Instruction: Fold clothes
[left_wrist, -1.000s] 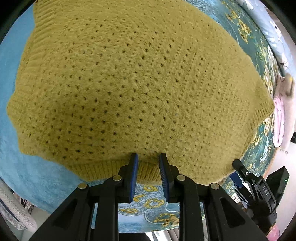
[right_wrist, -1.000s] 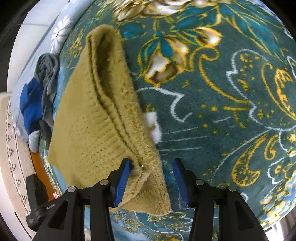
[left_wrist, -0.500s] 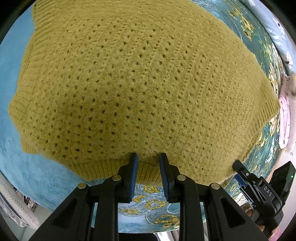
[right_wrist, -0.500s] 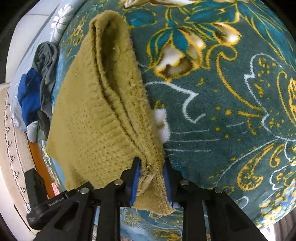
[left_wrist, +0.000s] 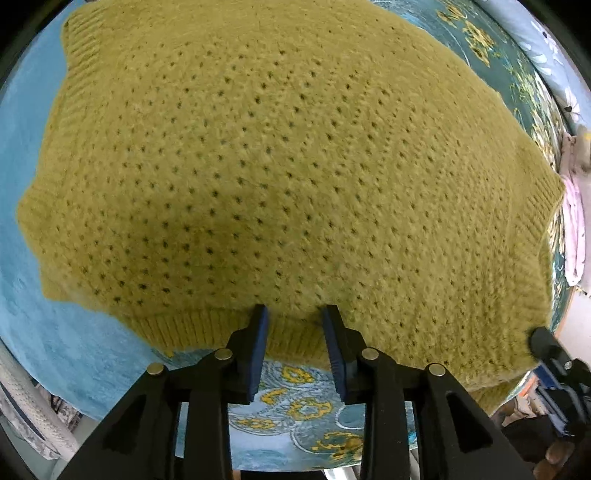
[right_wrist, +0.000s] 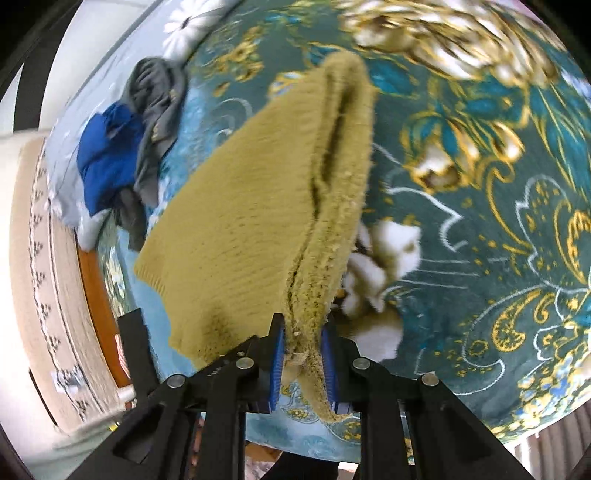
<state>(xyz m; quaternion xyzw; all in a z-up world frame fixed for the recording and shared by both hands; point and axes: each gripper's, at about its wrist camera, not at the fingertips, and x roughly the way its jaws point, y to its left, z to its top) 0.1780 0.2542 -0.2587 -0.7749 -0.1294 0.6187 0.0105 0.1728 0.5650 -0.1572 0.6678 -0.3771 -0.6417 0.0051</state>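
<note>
Two views differ in coverage: the left wrist camera shows the mustard knit sweater (left_wrist: 280, 177) spread broadly over the teal floral bedspread (left_wrist: 295, 410), with the left gripper (left_wrist: 295, 328) clamped on its ribbed hem. Only the right wrist camera shows the right gripper (right_wrist: 303, 350) closed tight on a folded edge of the sweater (right_wrist: 258, 206), lifted above the bedspread (right_wrist: 480, 221), plus a blue garment (right_wrist: 107, 155) and grey garment (right_wrist: 155, 110) piled beyond.
</note>
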